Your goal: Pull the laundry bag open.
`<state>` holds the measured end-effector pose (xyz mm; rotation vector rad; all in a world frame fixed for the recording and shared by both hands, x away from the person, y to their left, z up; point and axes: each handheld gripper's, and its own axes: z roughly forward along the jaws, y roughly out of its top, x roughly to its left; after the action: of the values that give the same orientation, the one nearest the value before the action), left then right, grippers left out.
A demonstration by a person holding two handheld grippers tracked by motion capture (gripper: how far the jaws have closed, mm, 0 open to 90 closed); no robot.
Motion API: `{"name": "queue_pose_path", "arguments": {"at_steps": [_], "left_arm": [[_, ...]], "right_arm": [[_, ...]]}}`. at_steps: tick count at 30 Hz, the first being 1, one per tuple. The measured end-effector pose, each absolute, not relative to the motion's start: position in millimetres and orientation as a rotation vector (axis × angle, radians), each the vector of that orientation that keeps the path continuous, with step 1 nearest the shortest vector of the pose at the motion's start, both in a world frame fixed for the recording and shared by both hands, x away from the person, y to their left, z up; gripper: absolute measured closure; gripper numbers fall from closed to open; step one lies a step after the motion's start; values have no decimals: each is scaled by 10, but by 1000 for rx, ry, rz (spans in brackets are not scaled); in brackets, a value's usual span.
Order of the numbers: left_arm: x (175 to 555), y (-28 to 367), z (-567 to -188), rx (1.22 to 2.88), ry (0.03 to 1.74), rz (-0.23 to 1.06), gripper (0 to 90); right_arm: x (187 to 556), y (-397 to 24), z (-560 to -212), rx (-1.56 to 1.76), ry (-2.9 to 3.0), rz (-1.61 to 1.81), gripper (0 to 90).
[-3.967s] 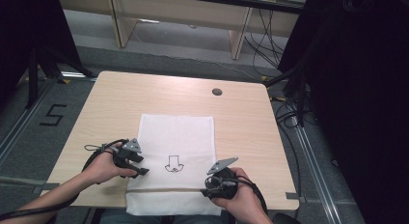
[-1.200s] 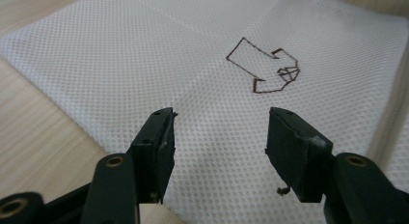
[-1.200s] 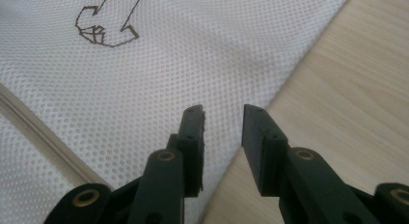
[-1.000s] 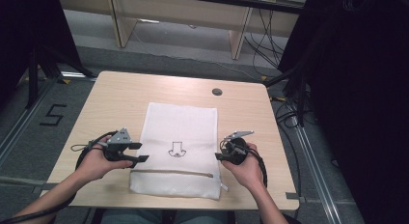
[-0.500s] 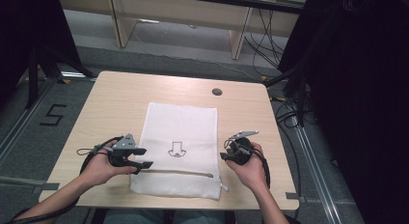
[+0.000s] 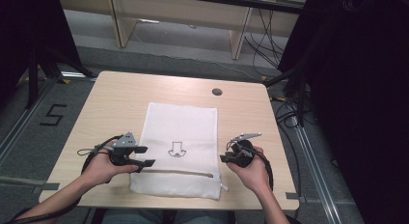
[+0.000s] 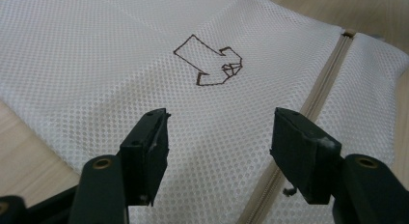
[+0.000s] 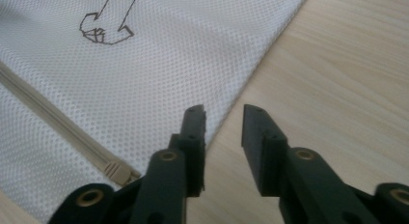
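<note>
On the wooden table (image 6: 115, 96) a white mesh bag (image 6: 185, 130) lies flat between both grippers. Left gripper (image 6: 144, 156) gapes over its left edge; right gripper (image 6: 226, 158), jaws just narrowing, straddles the right edge, empty. Cable hole (image 6: 217, 91) beyond.

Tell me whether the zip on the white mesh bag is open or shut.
Shut. The beige zip of the white mesh laundry bag runs as one closed line across it, its teeth meeting in the left gripper view, no gap.
</note>
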<state>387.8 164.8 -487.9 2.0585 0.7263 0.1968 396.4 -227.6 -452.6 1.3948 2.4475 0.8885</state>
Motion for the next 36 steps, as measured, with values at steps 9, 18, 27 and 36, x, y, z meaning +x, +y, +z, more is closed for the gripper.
{"name": "queue_pose_path", "arguments": {"at_steps": [9,18,27,36], "left_arm": [[3789,1598,-4831,2064,678,200,553],[3787,1383,-4775,2108,633,170,662],[3790,1061,-4729,2125,551,108,711],[3858,791,-4717,2149,508,51,715]], "right_arm": [[3865,-2225,-4474,1404,2561,770,900],[3793,-2080,-4589,1417,2667,729,900],[3804,-2045,-4717,1443,2716,649,900],[3834,-1991,-4805,1461,2746,626,900]]}}
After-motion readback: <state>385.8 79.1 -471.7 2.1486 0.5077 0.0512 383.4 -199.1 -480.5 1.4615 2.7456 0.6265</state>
